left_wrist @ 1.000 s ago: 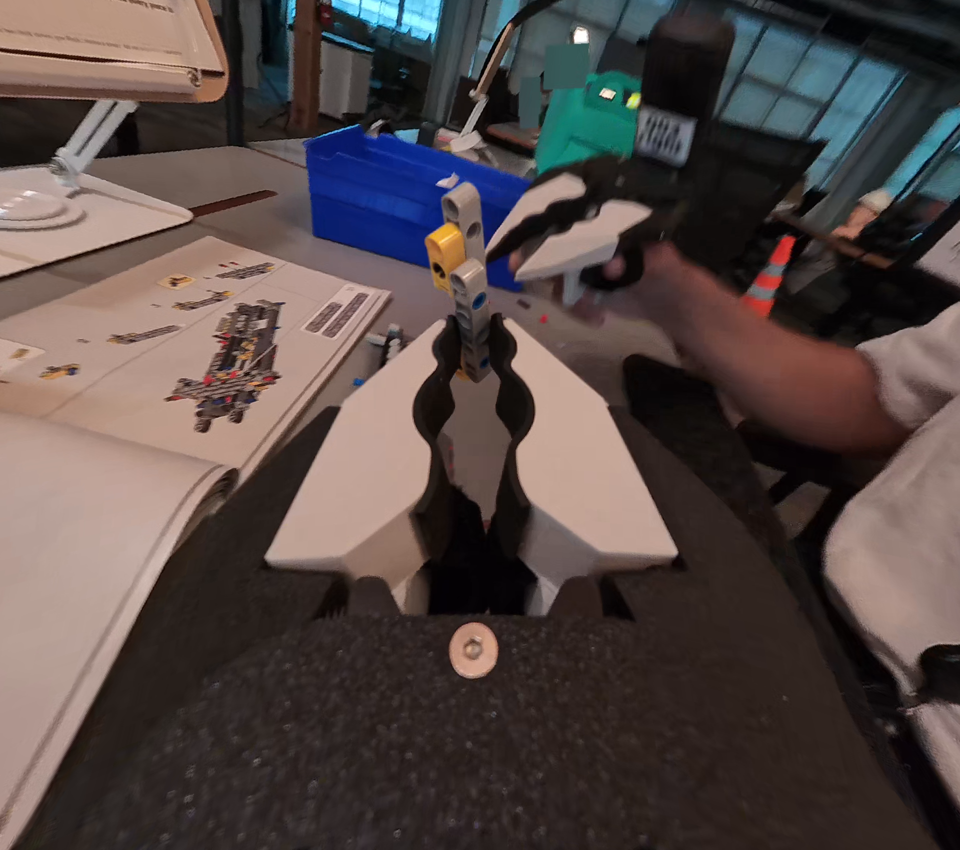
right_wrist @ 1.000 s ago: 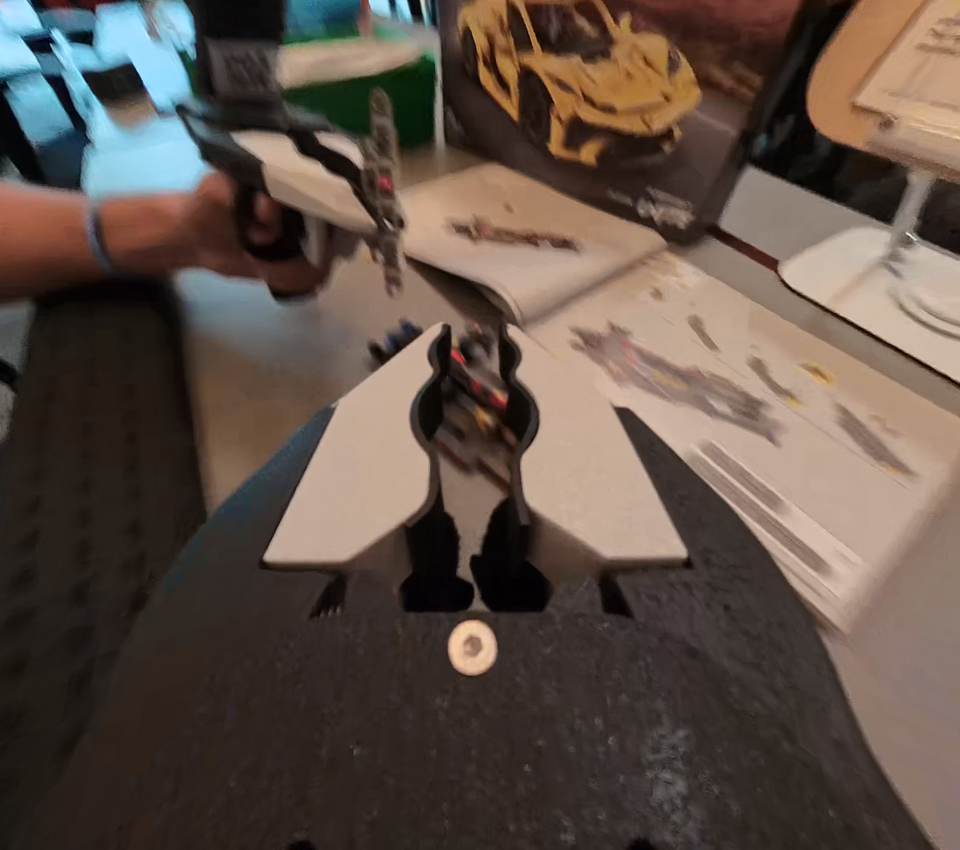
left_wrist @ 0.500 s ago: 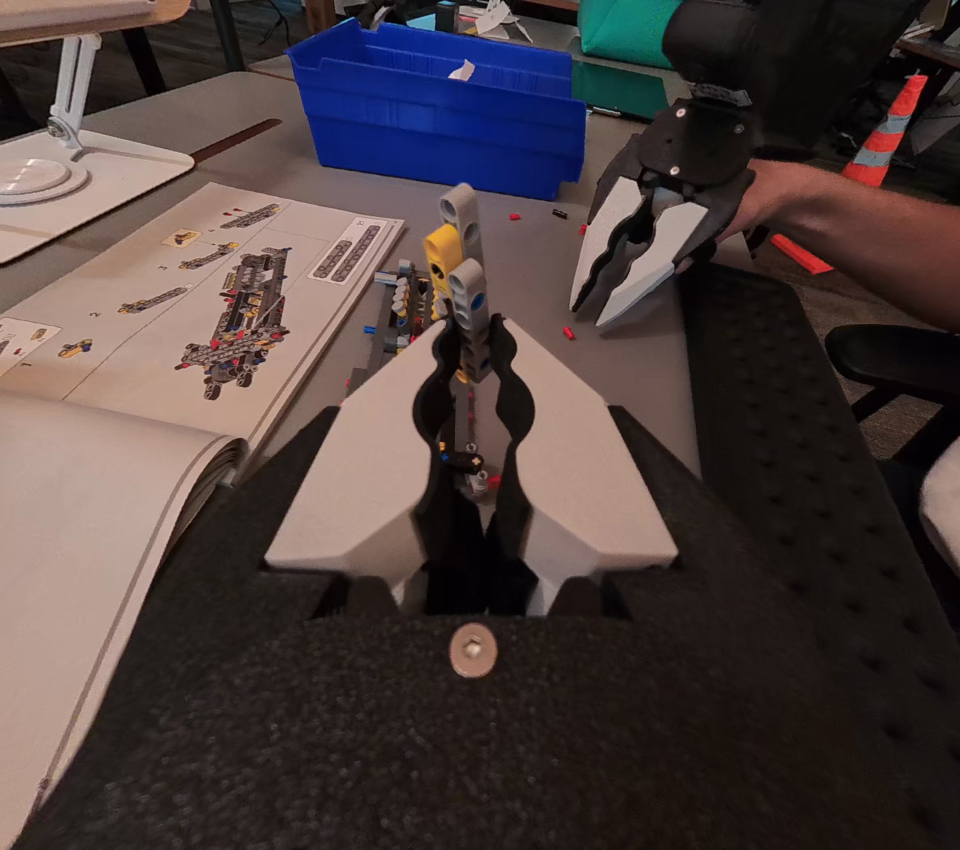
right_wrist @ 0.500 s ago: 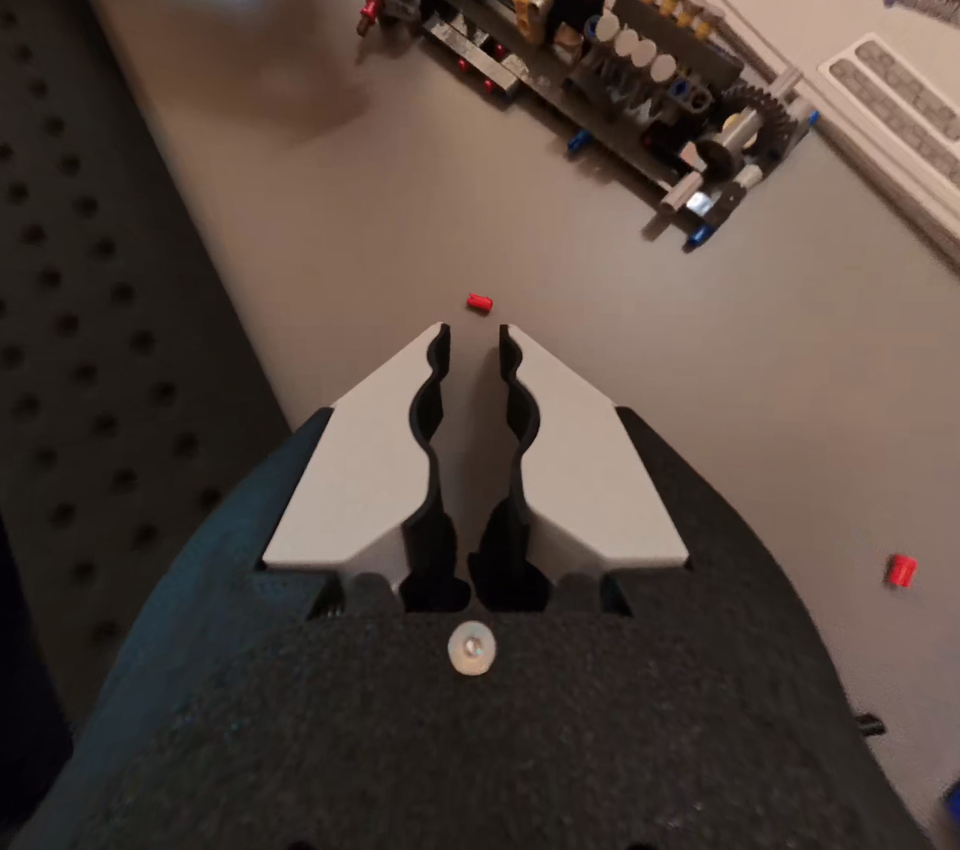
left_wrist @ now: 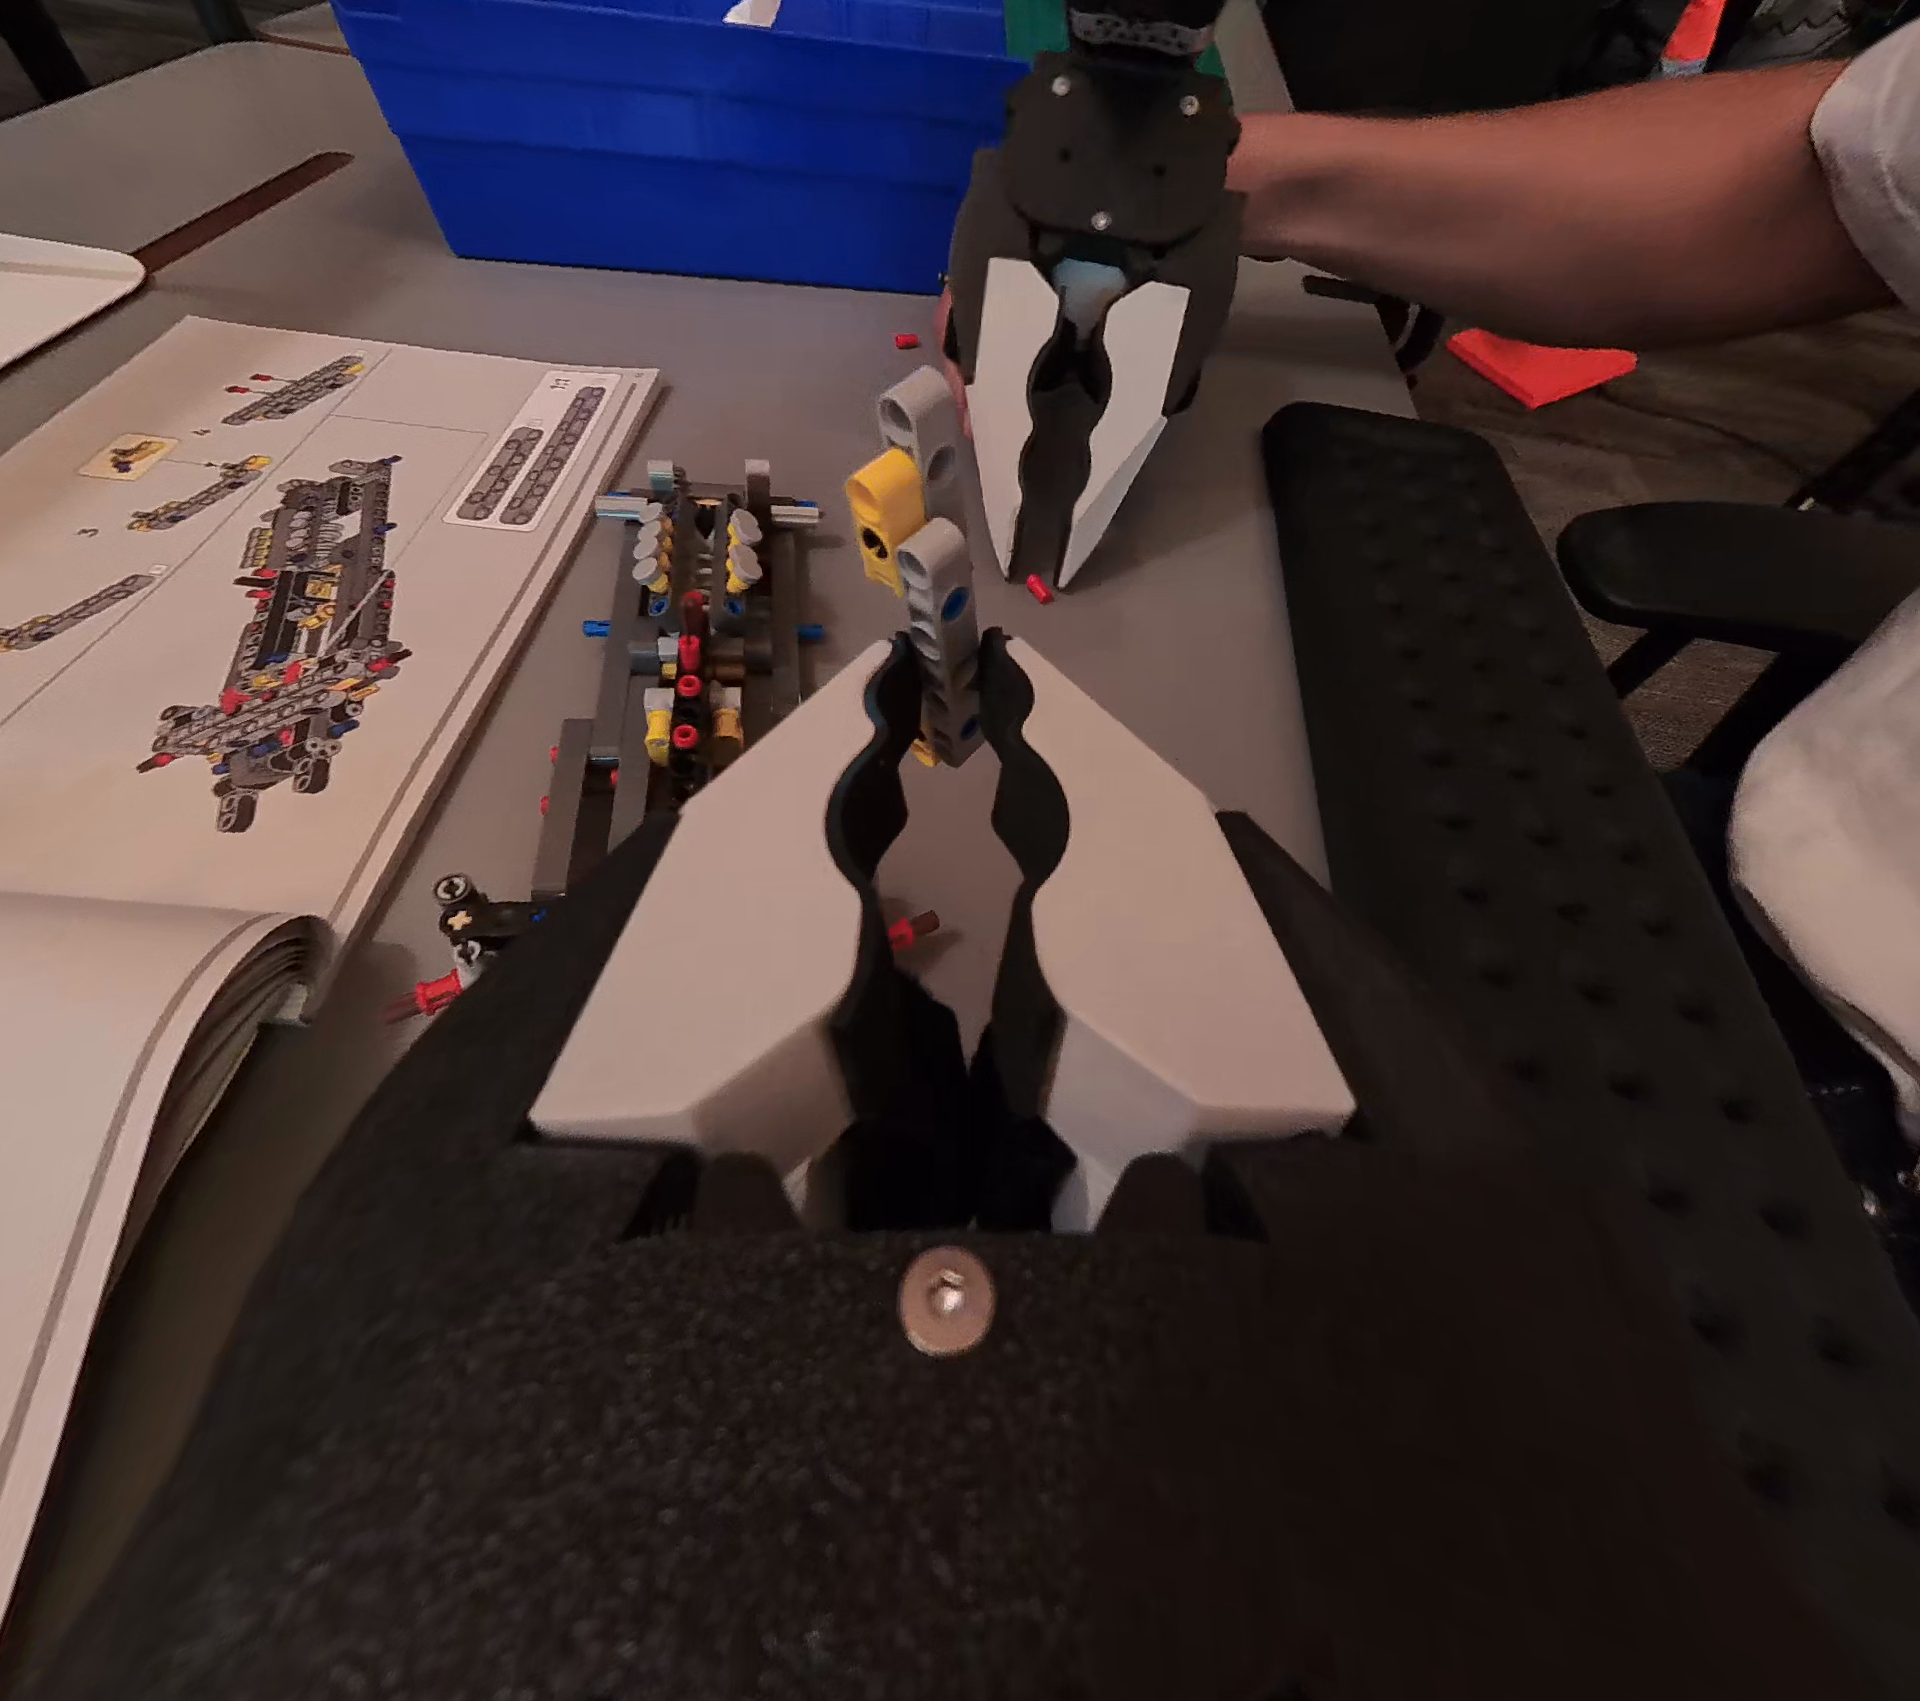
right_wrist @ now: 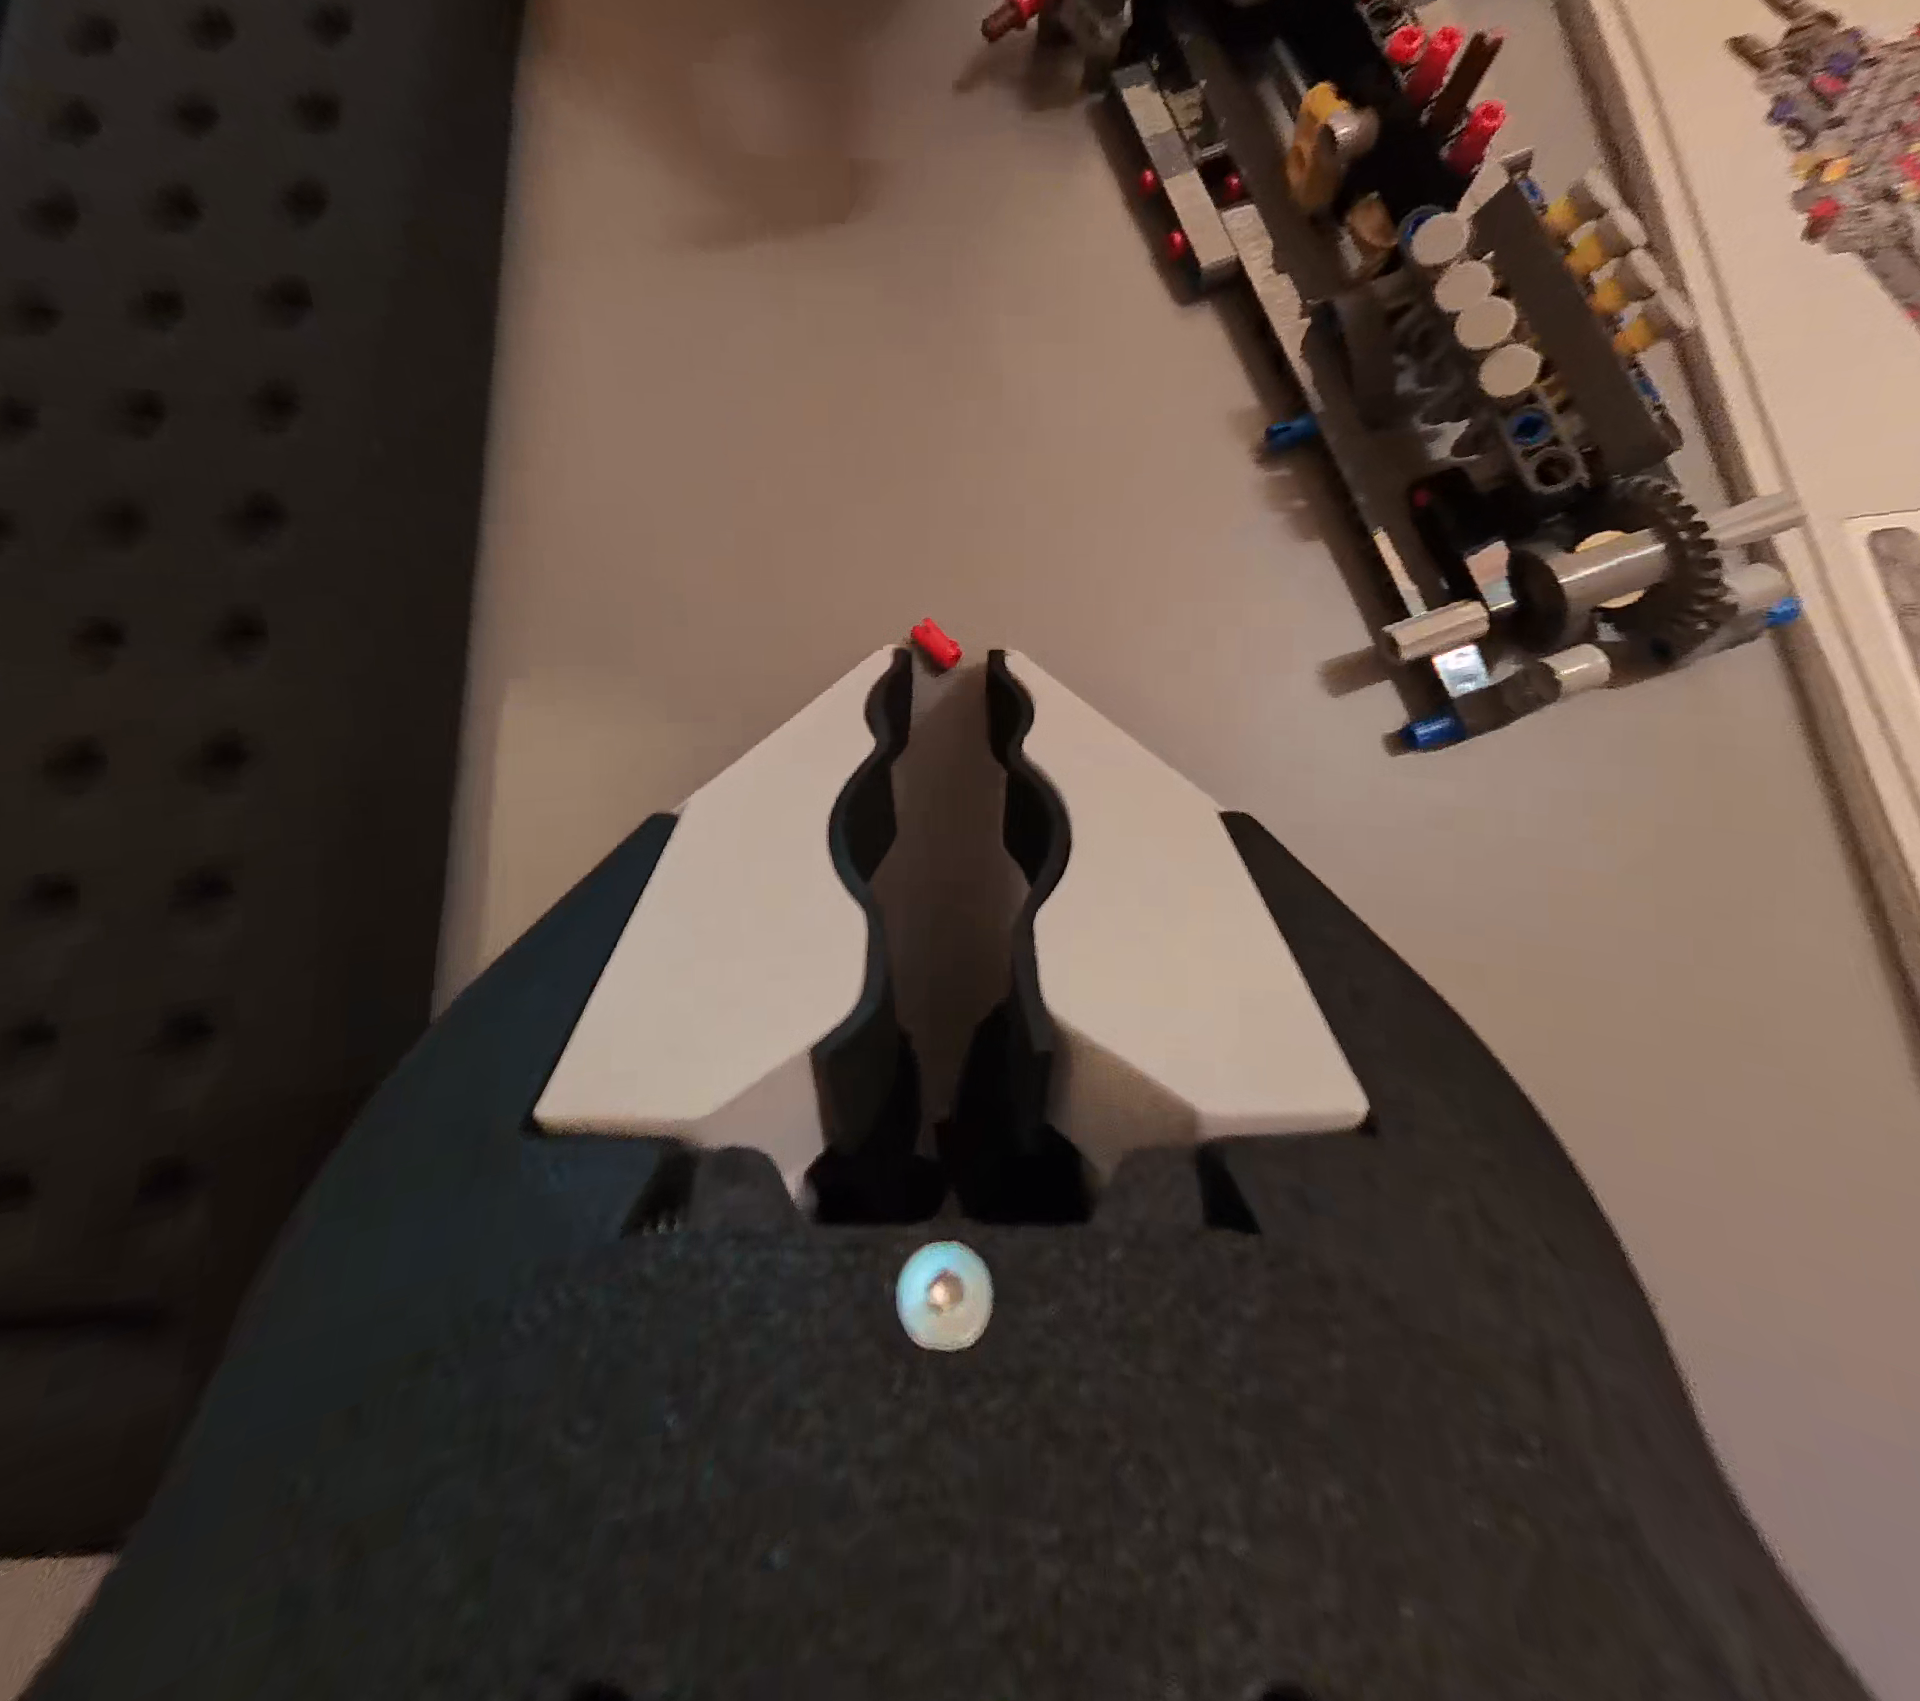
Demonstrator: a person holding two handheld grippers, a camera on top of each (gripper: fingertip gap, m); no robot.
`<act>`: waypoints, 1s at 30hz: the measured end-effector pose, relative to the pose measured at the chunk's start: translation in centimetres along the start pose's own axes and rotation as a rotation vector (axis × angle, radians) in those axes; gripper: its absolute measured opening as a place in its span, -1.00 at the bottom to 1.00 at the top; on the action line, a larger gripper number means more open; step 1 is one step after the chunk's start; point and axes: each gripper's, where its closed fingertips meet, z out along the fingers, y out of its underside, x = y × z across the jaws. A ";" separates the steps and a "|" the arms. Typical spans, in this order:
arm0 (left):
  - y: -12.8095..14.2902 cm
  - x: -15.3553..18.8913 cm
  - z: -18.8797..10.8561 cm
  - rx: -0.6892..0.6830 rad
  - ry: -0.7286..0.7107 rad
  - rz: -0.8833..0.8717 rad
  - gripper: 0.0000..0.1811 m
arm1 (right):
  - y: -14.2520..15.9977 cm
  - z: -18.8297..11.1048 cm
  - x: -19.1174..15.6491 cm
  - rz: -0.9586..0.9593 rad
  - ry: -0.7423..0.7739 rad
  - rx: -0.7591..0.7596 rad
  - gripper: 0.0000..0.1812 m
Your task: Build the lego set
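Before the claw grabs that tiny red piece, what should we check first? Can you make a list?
1. Right gripper jaws apart: ok.
2. Red pin lined up between the tips: ok, slightly toward one tip.
3. Tips low enough to pinch it: cannot tell.
4. Table bare around the pin: ok.
5. Left gripper holding the grey and yellow beam piece: ok.
6. Car chassis build out of the way: ok.

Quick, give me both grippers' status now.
Left gripper: shut on the grey beam piece.
Right gripper: open, empty, jaws down at the small red pin on the table.
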 end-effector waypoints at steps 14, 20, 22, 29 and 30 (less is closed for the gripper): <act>0.9 -0.1 0.2 -0.030 0.026 -0.026 -0.90 | -0.2 0.3 -0.3 -0.075 -0.045 0.039 -0.94; 0.7 0.0 0.3 -0.018 0.031 -0.034 -0.90 | -0.2 0.3 -0.3 -0.080 -0.001 0.041 -0.95; 0.2 0.1 0.2 0.014 0.043 -0.050 -0.90 | -0.2 0.3 -0.3 -0.015 -0.005 0.009 -0.96; -2.4 0.1 -0.8 0.178 0.057 -0.095 -0.90 | -11.3 -1.9 1.1 0.019 0.252 0.269 -0.96; -2.7 0.1 -0.9 0.191 0.046 -0.074 -0.90 | -13.1 -2.2 1.1 0.036 0.290 0.320 -0.96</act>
